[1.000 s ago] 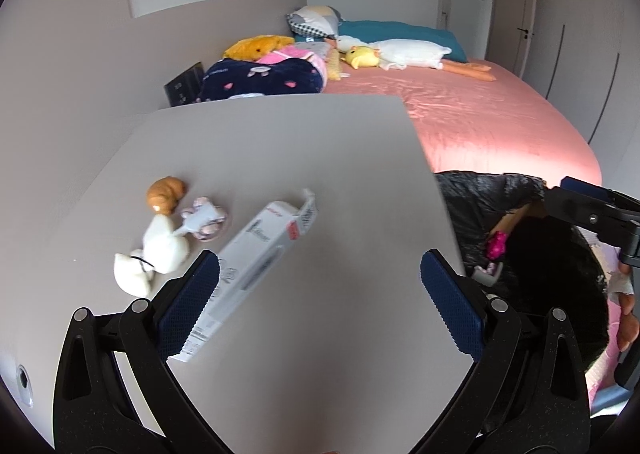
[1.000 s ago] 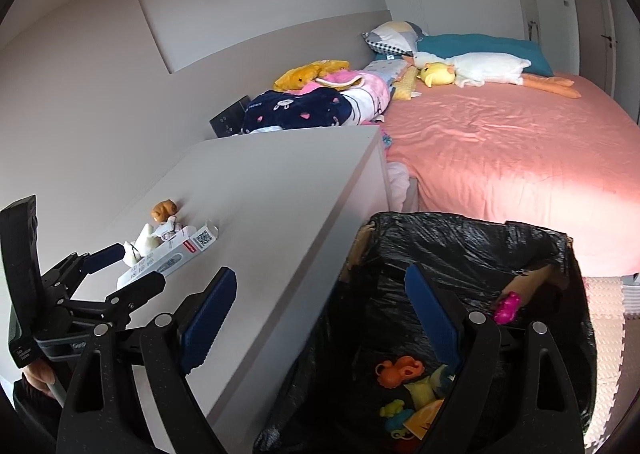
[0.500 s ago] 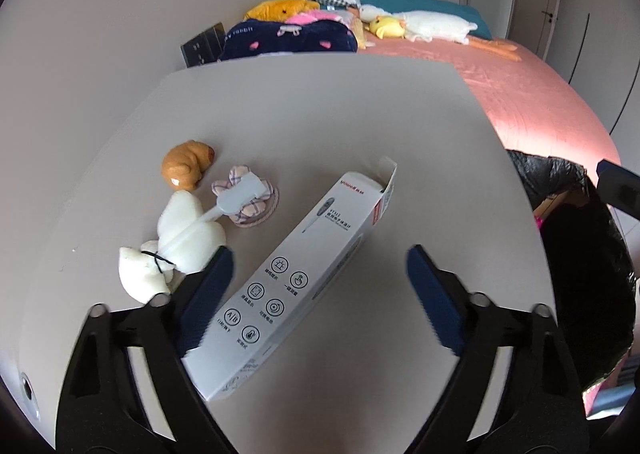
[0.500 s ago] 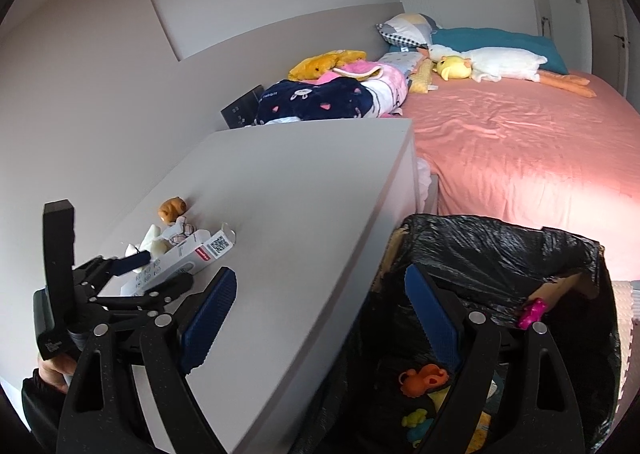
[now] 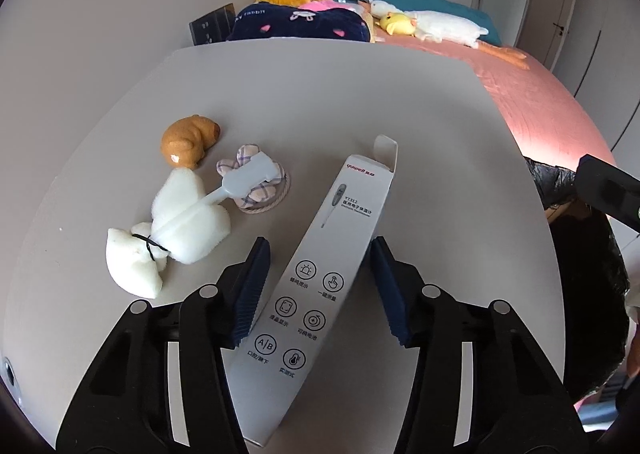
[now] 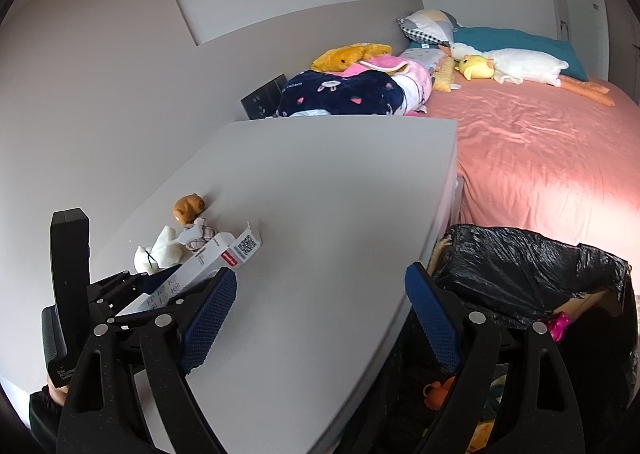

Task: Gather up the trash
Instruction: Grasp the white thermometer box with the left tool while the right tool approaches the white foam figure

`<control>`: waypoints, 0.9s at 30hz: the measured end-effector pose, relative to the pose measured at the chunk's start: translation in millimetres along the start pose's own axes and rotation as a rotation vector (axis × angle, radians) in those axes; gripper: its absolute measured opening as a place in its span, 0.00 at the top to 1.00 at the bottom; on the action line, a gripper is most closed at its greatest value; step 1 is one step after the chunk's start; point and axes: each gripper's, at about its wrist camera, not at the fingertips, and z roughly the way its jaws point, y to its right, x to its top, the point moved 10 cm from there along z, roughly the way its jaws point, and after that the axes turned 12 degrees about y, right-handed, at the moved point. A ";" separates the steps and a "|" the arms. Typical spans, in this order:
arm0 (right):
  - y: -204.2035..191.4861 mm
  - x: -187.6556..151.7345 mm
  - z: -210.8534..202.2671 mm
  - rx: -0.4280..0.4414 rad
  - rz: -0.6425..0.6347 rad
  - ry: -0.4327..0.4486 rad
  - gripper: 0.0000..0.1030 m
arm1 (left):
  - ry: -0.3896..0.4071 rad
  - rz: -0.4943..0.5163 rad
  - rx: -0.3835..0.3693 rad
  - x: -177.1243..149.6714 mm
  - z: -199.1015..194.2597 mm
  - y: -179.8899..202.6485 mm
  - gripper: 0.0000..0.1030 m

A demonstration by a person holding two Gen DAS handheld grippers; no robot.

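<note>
A long white thermometer box (image 5: 320, 274) lies flat on the grey table (image 5: 420, 134), its end flap open at the far end. My left gripper (image 5: 320, 246) straddles the box's near half and its jaws are closing. The right pad (image 5: 386, 286) sits at the box's edge, while the left pad (image 5: 252, 290) still shows a gap. In the right wrist view the same box (image 6: 212, 258) lies at the left. My right gripper (image 6: 320, 274) hangs open over the table's right edge with nothing between its fingers. A bin lined with a black bag (image 6: 520, 266) stands beside the table.
Left of the box lie an orange animal toy (image 5: 188, 140), a plaid fabric piece (image 5: 256, 190) and white foam pieces (image 5: 180, 214). The bin holds small colourful toys (image 6: 436, 394). A pink bed (image 6: 540, 142) with plush toys and pillows lies beyond.
My left gripper came forward and down over the box, and its jaws narrowed from wide open to just around it. The right gripper drifted left, from over the bin toward the table.
</note>
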 end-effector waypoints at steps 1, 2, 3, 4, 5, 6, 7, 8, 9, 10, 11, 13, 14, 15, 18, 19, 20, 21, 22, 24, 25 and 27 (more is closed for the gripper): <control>-1.0 0.5 0.9 0.001 -0.001 0.000 0.16 | 0.000 -0.009 0.000 0.4 -1.0 -0.8 0.59; -1.7 0.4 1.9 0.001 -0.002 -0.001 0.16 | 0.003 -0.031 -0.006 0.7 -2.6 -1.9 0.73; -2.8 0.2 3.6 0.001 -0.003 -0.004 0.16 | 0.002 -0.057 -0.016 1.5 -3.4 -3.0 0.74; -3.3 -0.3 4.2 0.001 -0.004 -0.005 0.16 | 0.003 -0.090 -0.033 3.0 -5.2 -4.7 0.74; -4.5 -0.6 5.6 0.002 -0.008 -0.006 0.16 | 0.011 -0.106 -0.047 5.0 -7.8 -5.6 0.74; -5.0 -1.3 5.1 0.003 -0.009 -0.007 0.16 | 0.021 -0.114 -0.050 7.3 -10.6 -6.8 0.74; -6.3 -2.1 5.5 0.005 -0.011 -0.009 0.16 | 0.040 -0.127 -0.049 11.9 -15.8 -9.4 0.74; -7.8 -2.6 6.6 0.007 -0.012 -0.012 0.16 | 0.050 -0.135 -0.058 14.5 -19.5 -9.4 0.74; -10.3 -3.1 8.2 0.009 -0.016 -0.016 0.16 | 0.058 -0.140 -0.064 16.0 -23.5 -8.8 0.74; -12.5 -3.5 10.2 0.011 -0.022 -0.018 0.16 | 0.072 -0.141 -0.064 19.5 -28.7 -9.8 0.74; -14.9 -3.3 12.3 0.012 -0.027 -0.020 0.16 | 0.084 -0.138 -0.060 23.2 -33.7 -11.5 0.74; -20.8 -4.0 17.0 0.020 -0.034 -0.025 0.16 | 0.103 -0.138 -0.049 29.8 -41.5 -16.7 0.74; -23.3 -4.1 19.2 0.022 -0.039 -0.027 0.16 | 0.113 -0.139 -0.039 33.4 -45.0 -22.1 0.74; -27.7 -5.1 22.8 0.025 -0.049 -0.032 0.16 | 0.121 -0.143 -0.029 36.3 -47.9 -27.1 0.74; -38.4 -7.8 30.3 0.042 -0.059 -0.050 0.16 | 0.137 -0.167 0.026 41.1 -57.8 -52.1 0.74; -43.2 -8.8 33.3 0.050 -0.060 -0.058 0.16 | 0.144 -0.182 0.046 41.6 -62.5 -62.8 0.74; -46.7 -9.6 35.2 0.055 -0.063 -0.063 0.16 | 0.148 -0.202 0.057 41.3 -66.8 -72.6 0.74; -53.5 -10.2 38.6 0.064 -0.073 -0.069 0.16 | 0.153 -0.222 0.067 41.7 -70.1 -81.5 0.74; -57.7 -10.8 40.2 0.069 -0.081 -0.071 0.16 | 0.161 -0.247 0.083 42.0 -74.8 -92.4 0.74; -70.1 -12.0 44.3 0.084 -0.114 -0.078 0.16 | 0.167 -0.279 0.103 41.4 -82.3 -107.9 0.74; -76.8 -13.3 46.2 0.091 -0.134 -0.081 0.16 | 0.169 -0.291 0.120 40.4 -85.6 -116.2 0.74; -88.6 -15.1 51.0 0.102 -0.168 -0.088 0.16 | 0.168 -0.304 0.154 38.0 -90.4 -127.8 0.74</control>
